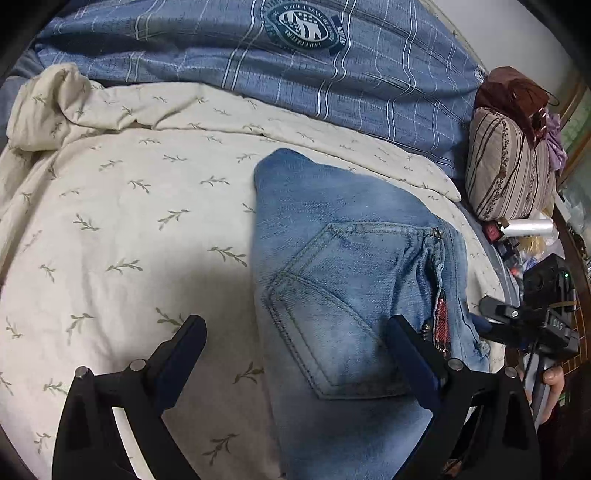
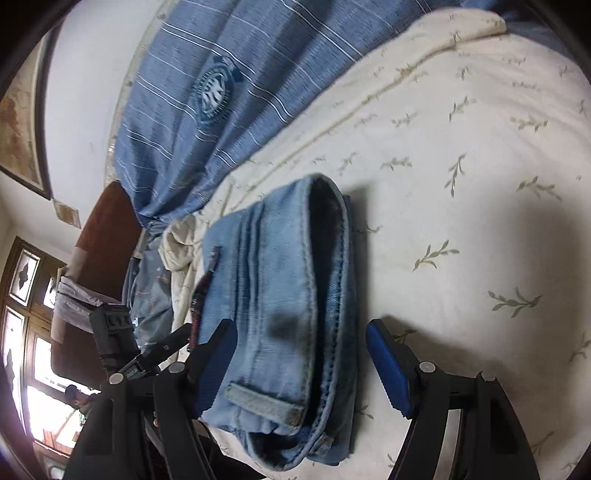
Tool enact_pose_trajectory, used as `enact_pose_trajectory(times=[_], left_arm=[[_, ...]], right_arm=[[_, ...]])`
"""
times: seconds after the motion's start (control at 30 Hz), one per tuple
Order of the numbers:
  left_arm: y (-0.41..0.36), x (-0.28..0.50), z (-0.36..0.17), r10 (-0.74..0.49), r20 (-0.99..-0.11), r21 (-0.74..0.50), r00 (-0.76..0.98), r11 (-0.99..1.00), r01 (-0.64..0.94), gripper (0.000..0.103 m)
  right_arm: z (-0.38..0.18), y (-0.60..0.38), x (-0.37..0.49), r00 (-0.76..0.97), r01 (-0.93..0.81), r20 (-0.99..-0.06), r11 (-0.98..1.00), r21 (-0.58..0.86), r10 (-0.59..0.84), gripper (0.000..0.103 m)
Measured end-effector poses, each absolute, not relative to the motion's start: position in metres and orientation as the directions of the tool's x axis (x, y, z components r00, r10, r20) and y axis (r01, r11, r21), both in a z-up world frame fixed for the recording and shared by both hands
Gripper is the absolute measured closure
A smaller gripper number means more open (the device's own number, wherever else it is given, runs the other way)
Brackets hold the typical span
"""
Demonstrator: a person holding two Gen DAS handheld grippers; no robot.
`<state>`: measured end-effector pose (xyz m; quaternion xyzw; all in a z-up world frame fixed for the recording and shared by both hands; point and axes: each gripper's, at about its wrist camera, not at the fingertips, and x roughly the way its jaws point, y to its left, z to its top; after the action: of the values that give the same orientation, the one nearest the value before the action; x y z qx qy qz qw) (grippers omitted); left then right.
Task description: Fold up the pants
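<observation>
Folded jeans (image 1: 343, 280) lie on my bed's quilt (image 1: 122, 221). Left tongs (image 1: 295, 350) spread, empty; right tongs (image 2: 301, 354) spread, straddling waistband, not pinching.

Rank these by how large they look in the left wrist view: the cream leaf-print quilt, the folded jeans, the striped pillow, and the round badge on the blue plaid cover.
1. Cream leaf-print quilt
2. Folded jeans, though nearness to the camera enlarges them
3. Striped pillow
4. Round badge
</observation>
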<state>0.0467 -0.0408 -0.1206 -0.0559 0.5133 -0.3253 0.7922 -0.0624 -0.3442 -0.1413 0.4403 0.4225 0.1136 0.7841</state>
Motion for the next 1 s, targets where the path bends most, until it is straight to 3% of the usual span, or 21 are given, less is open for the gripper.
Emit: enact_pose_trajectory(times=[0.6, 0.77, 0.9, 1.0], left_arm=[[-0.057, 0.055, -0.132, -0.681, -0.709, -0.578, 0.186, 0.711, 0.400, 0.009], [-0.051, 0.055, -0.132, -0.696, -0.691, -0.605, 0.193, 0.704, 0.373, 0.024], [-0.043, 0.056, -0.132, -0.708, -0.678, -0.627, 0.198, 0.698, 0.347, 0.039], [-0.043, 0.054, -0.131, -0.708, -0.677, -0.618, 0.203, 0.696, 0.366, 0.040]], right_arm=[[-0.151, -0.331, -0.053, 0.640, 0.188, -0.506, 0.521, 0.832, 0.578, 0.024], [-0.154, -0.333, -0.053, 0.648, 0.178, -0.481, 0.497, 0.850, 0.590, 0.026], [-0.152, -0.330, -0.054, 0.642, 0.169, -0.499, 0.528, 0.832, 0.582, 0.035], [-0.150, -0.323, -0.052, 0.637, 0.157, -0.515, 0.557, 0.815, 0.574, 0.042]])
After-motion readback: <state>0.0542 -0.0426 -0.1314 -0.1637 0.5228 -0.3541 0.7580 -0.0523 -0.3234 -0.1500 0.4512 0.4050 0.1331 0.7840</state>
